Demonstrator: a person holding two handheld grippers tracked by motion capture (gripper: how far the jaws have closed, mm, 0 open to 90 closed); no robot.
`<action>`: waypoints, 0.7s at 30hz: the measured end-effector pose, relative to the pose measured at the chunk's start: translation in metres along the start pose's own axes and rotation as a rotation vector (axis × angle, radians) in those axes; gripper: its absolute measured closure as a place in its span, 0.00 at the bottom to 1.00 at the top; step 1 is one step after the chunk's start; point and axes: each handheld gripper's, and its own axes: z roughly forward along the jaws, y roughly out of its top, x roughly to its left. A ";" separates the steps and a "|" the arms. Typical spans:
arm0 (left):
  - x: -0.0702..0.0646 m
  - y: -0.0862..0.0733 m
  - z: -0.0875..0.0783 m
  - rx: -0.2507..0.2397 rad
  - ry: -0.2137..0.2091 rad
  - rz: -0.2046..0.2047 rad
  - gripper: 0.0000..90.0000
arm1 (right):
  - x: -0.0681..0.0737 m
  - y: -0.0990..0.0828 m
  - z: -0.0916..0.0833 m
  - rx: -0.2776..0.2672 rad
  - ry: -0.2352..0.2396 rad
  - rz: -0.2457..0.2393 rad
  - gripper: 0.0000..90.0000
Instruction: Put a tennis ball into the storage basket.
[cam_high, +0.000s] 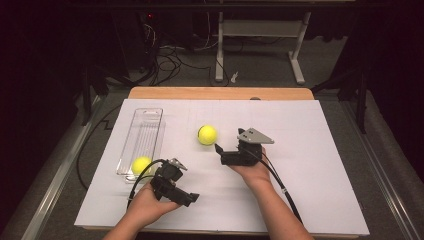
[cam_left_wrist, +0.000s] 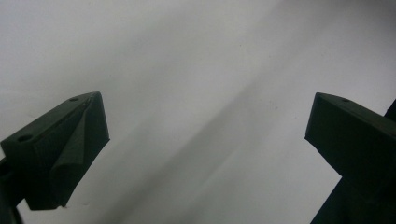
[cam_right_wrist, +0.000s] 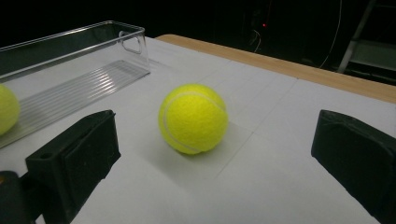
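Note:
A yellow tennis ball (cam_high: 207, 135) lies on the white sheet near the table's middle. In the right gripper view this ball (cam_right_wrist: 193, 119) sits just ahead of the jaws, which stand wide apart and do not touch it. My right gripper (cam_high: 222, 155) is open, just right of the ball and pointing left at it. A second tennis ball (cam_high: 141, 165) rests in the near end of a clear plastic tray (cam_high: 145, 125). My left gripper (cam_high: 189, 199) is open near the front edge, its jaws (cam_left_wrist: 205, 140) over bare white sheet with nothing between them.
The tray (cam_right_wrist: 84, 70) lies lengthwise at the left of the sheet, and the second ball (cam_right_wrist: 7, 109) shows inside it. A wooden table edge (cam_high: 220, 93) borders the far side. Cables and a desk frame (cam_high: 260, 30) stand on the floor beyond.

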 end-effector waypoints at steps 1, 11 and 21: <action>0.000 0.000 0.000 -0.002 -0.002 0.000 0.01 | 0.001 0.001 0.003 0.000 0.003 0.001 0.02; 0.001 0.000 0.000 -0.009 -0.017 0.003 0.01 | 0.001 0.008 0.038 0.016 0.000 0.014 0.04; 0.000 0.000 0.000 -0.005 -0.013 0.007 0.01 | 0.009 0.012 0.073 0.074 0.011 0.018 0.01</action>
